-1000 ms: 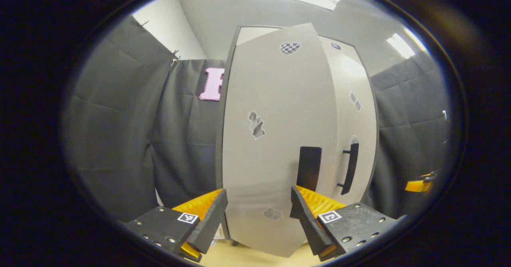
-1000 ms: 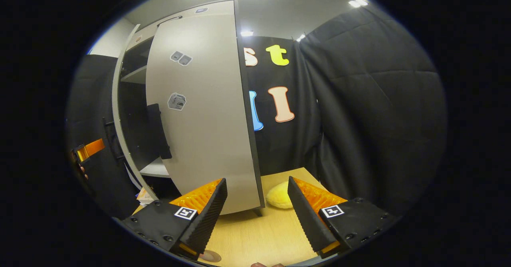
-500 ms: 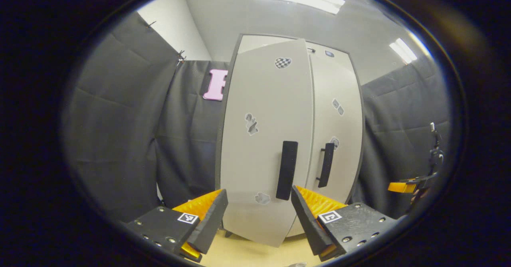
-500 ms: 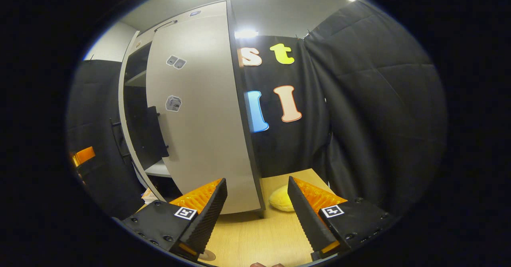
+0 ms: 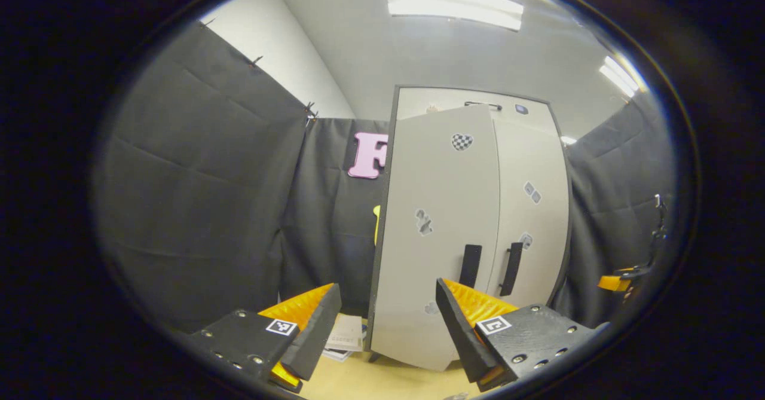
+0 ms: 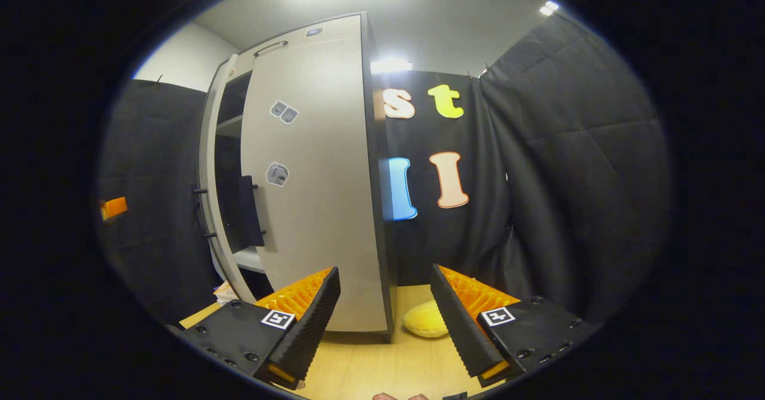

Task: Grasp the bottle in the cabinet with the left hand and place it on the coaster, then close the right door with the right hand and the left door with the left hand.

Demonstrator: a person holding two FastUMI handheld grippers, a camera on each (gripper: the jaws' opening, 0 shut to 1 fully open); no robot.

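You are holding the left gripper [image 5: 388,328] spread wide and empty, touching nothing — the right gripper [image 6: 385,322] likewise, hovering over the table [image 6: 382,367]. The tall grey cabinet [image 5: 472,98] is standing upright ahead; its right door [image 6: 311,191] is sitting flush, while the left door [image 5: 436,232] is hanging slightly ajar, both with vertical black handles [image 5: 470,265].

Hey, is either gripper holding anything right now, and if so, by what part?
Nothing is held. The left gripper and the right gripper are both open with nothing between their fingers, apart from the cabinet.
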